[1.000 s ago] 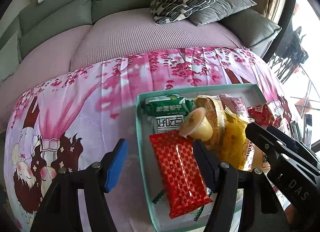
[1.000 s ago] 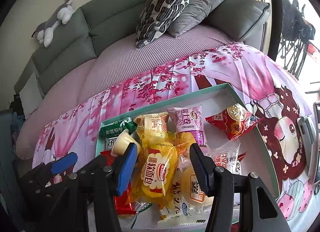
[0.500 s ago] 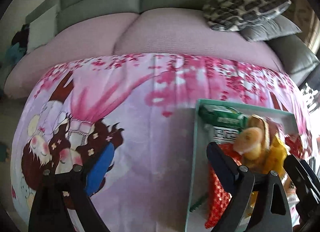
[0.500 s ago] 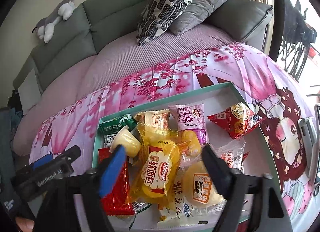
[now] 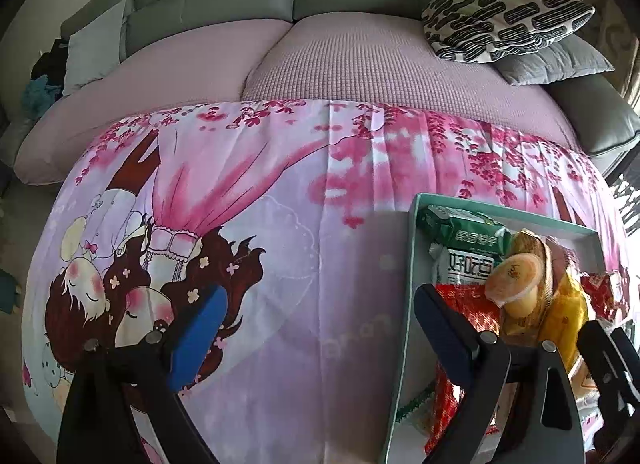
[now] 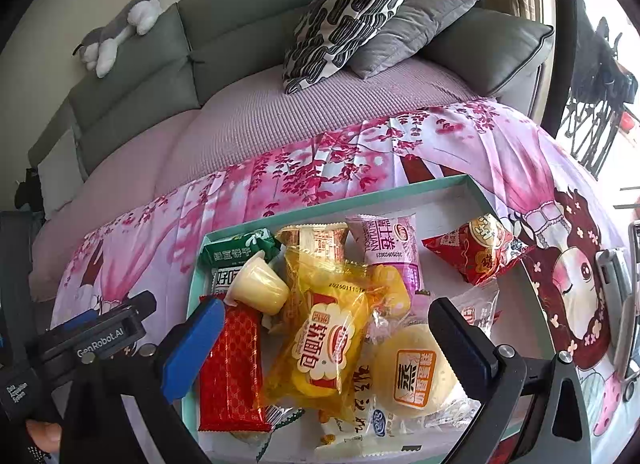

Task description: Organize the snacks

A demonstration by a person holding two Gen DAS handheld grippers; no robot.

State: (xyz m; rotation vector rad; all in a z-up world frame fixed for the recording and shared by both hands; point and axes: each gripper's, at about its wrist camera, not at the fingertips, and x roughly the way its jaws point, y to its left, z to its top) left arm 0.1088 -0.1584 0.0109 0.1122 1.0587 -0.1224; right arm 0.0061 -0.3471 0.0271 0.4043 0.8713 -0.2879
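The right claw (image 6: 324,348) is opening wider than a second ago, its pads clear of the yellow bread packet (image 6: 324,340) lying between them in the teal tray (image 6: 400,193). The left claw (image 5: 320,340), spread wide with nothing between its pads, has swung off the tray and now hangs over the pink printed cloth (image 5: 280,223), the red bar (image 5: 472,312) beside its right finger.

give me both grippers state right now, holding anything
Left gripper: open, empty, over the pink cloth.
Right gripper: jaws opening, holding nothing, the yellow bread packet lies between them.
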